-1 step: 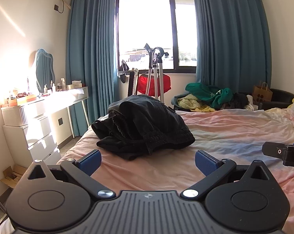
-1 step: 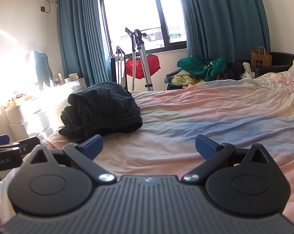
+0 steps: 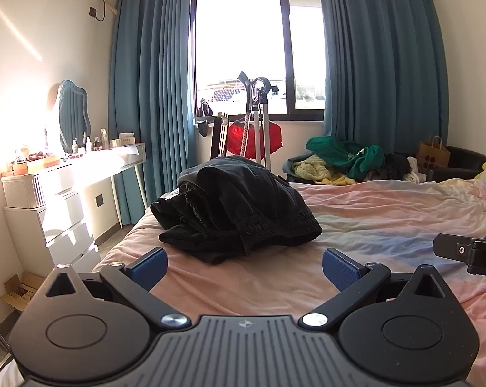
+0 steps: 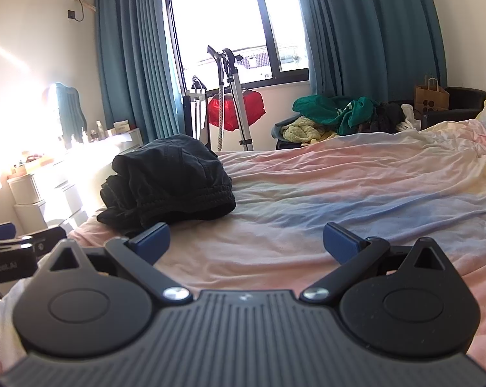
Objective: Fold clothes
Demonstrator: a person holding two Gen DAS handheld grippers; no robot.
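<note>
Black clothes (image 3: 236,206) heaped on pink bed (image 3: 372,225), left claw (image 3: 244,269) spread empty, right claw (image 4: 246,240) spread empty

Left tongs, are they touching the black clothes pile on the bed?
Apart. In the left wrist view, pink bedsheet shows between the open left tongs and the black clothes pile.

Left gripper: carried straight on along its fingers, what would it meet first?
Most likely the black clothes pile on the bed, lying straight ahead of the open left gripper; depth is uncertain, so it might brush the sheet first.
</note>
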